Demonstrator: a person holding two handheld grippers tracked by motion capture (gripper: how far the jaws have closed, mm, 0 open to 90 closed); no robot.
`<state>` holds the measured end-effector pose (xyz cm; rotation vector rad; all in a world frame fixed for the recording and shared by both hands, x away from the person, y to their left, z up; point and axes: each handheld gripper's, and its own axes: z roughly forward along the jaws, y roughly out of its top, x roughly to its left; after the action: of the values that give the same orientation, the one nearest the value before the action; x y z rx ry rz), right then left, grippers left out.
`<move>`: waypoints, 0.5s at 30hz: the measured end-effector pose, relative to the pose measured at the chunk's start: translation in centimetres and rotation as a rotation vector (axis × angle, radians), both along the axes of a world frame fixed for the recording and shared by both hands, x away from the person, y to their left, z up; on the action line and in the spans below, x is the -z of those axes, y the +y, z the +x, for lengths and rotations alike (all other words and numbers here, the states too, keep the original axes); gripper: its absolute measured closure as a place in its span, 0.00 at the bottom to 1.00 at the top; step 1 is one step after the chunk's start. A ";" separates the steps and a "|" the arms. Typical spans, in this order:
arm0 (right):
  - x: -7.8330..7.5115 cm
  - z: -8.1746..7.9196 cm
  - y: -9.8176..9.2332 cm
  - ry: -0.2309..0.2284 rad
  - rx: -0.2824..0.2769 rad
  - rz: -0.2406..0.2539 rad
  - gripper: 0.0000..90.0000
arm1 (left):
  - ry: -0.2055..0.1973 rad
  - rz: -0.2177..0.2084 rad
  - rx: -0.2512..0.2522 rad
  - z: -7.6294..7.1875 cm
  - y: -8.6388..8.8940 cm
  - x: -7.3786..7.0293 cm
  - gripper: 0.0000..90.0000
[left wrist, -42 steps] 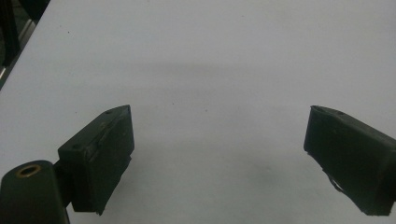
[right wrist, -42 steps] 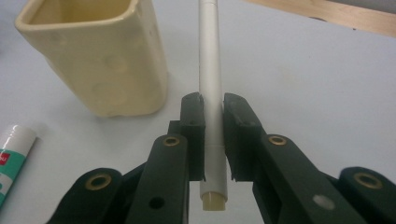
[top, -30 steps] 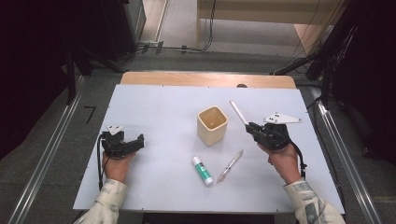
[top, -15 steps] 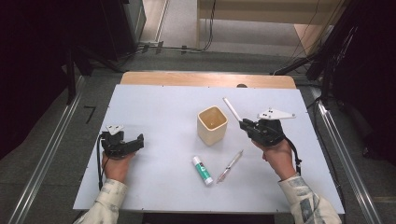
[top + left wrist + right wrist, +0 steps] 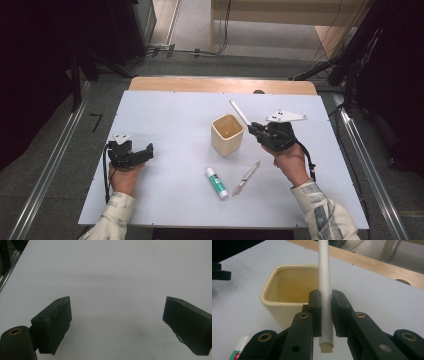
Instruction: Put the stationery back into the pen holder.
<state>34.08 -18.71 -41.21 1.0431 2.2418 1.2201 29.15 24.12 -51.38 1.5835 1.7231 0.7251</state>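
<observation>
White pen clamped beside the cup

Our right gripper pinches the white pen just right of the cream cup, its tip angling toward the table's far edge. Our left gripper rests with jaws apart on bare tabletop near the left edge; glue stick and clear pen lie nearer us.

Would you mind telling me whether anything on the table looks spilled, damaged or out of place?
Nothing stands out. The cream cup stands upright and looks empty, the glue stick and the pen lie loose on the white table, and the right gripper holds a white marker beside the cup.
</observation>
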 end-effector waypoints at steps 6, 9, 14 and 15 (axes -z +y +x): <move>-0.3 0.3 0.7 0.001 -0.011 -0.001 0.86 | 0.000 0.001 0.001 0.0 0.0 0.0 0.10; -0.6 0.5 1.2 -0.004 -0.020 0.002 0.86 | -0.001 0.000 0.000 0.0 0.0 0.0 0.10; -1.0 0.9 2.1 -0.003 -0.026 0.005 0.86 | 0.001 -0.001 0.001 0.0 0.0 0.0 0.10; -1.0 1.0 2.2 -0.002 -0.030 0.004 0.86 | 0.000 -0.002 0.001 0.0 0.0 0.0 0.10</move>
<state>35.03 -16.47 -40.19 1.0126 2.2619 1.2377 29.14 24.16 -51.34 1.5828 1.7224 0.7233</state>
